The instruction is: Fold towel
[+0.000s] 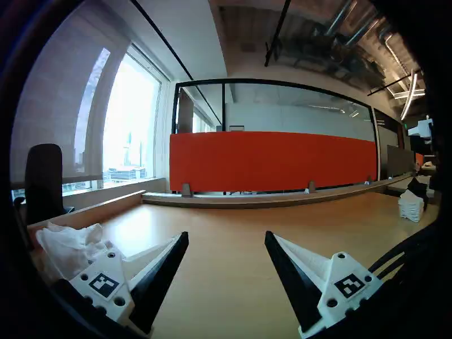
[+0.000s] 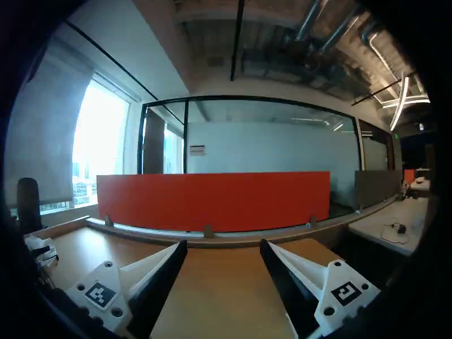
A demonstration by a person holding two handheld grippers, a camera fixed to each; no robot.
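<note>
In the left gripper view a crumpled white towel lies on the wooden table at the far left, just beyond the left finger. My left gripper is open above the table, nothing between its black-edged white fingers. A stack of folded white towels sits at the table's far right. In the right gripper view my right gripper is open too, held over the wooden table with an empty gap. A bit of white cloth shows at the far left of that view.
An orange divider panel runs along the back edge of the table. A black chair stands by the window at left. A white desk with small items lies to the right, across a gap.
</note>
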